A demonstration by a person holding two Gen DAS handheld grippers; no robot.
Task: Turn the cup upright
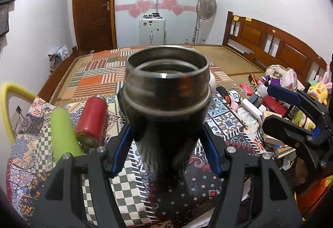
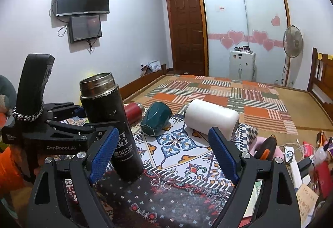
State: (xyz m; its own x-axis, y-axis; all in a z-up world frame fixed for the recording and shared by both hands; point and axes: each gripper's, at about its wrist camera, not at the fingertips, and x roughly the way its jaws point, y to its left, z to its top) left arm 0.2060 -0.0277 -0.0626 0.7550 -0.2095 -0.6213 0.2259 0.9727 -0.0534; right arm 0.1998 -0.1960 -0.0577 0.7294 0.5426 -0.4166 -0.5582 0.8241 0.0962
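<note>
The black steel flask cup stands nearly upright, mouth up, on the patterned cloth, slightly tilted. My left gripper is shut on its body, blue pads against both sides. In the right wrist view the same cup stands at the left with the left gripper clamped around its middle. My right gripper is open and empty, just right of the cup's base, its left pad close to the cup. It also shows at the right edge of the left wrist view.
A red flask and a green cylinder lie to the left. A dark green mug and a white cylinder lie on their sides behind. Clutter and plush toys crowd the right side of the bed.
</note>
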